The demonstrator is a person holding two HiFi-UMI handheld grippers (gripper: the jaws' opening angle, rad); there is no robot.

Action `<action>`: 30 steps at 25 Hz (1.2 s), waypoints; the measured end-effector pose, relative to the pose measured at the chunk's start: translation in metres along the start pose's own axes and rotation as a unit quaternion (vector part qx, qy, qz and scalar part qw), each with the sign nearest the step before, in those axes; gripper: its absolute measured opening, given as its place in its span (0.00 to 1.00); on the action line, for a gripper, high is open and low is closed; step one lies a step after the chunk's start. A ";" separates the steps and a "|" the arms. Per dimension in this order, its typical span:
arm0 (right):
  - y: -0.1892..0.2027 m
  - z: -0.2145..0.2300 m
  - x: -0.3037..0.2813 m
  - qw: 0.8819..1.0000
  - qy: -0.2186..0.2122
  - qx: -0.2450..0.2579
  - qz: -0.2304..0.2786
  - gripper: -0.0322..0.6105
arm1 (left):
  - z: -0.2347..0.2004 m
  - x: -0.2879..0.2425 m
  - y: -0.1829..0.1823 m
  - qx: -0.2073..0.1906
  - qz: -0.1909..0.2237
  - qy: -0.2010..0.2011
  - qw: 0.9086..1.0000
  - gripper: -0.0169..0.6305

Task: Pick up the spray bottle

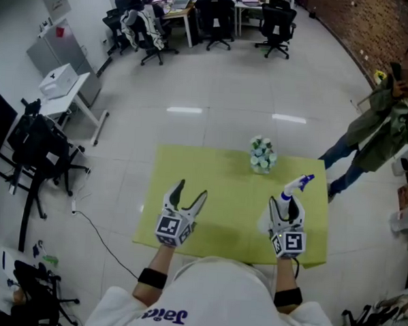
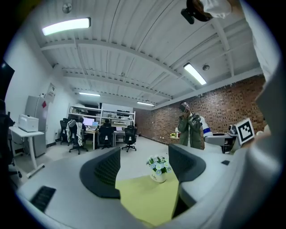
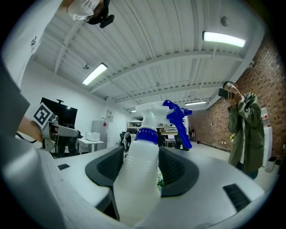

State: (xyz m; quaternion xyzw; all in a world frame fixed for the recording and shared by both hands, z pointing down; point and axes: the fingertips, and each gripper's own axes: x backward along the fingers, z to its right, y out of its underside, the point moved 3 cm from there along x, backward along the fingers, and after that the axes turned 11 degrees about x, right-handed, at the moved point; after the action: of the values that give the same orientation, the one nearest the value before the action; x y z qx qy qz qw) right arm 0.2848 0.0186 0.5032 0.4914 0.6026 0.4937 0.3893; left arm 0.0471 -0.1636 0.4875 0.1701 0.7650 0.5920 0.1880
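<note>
A white spray bottle with a blue collar and blue trigger stands upright between the two dark pads of my right gripper, which is shut on its body. In the head view the spray bottle sticks up from my right gripper over the right side of the yellow-green table. My left gripper hovers over the table's left half, jaws spread wide and empty. In the left gripper view, nothing lies between the pads of my left gripper; the table and a flower pot show beyond.
A small white pot of flowers stands at the table's far middle. A person in a green coat stands right of the table holding up a phone. Office chairs and desks line the far wall; a black chair sits left.
</note>
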 end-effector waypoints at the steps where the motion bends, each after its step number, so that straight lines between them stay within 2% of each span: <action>1: 0.002 -0.002 0.001 1.000 -0.004 0.005 -0.001 0.43 | 0.000 0.003 0.001 0.000 0.003 -0.005 1.000 0.56; 7: 0.006 -0.016 0.004 1.000 -0.020 0.006 -0.006 0.43 | -0.004 0.018 0.009 0.004 0.004 -0.020 1.000 0.56; 13: 0.010 -0.026 0.006 0.999 -0.018 -0.033 -0.009 0.43 | 0.004 0.023 0.012 -0.006 0.003 -0.016 1.000 0.56; 18: 0.005 -0.028 0.005 1.000 -0.010 -0.013 -0.007 0.43 | 0.008 0.023 0.012 -0.032 0.009 -0.010 0.999 0.56; 30: -0.013 -0.023 0.010 1.000 -0.002 0.011 0.007 0.43 | 0.012 0.028 -0.010 -0.023 0.033 -0.009 0.999 0.56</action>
State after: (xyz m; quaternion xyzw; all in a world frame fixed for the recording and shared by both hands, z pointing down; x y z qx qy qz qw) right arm 0.2584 0.0233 0.4951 0.5011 0.6037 0.4888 0.3814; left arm 0.0284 -0.1428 0.4730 0.1963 0.7437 0.6135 0.1789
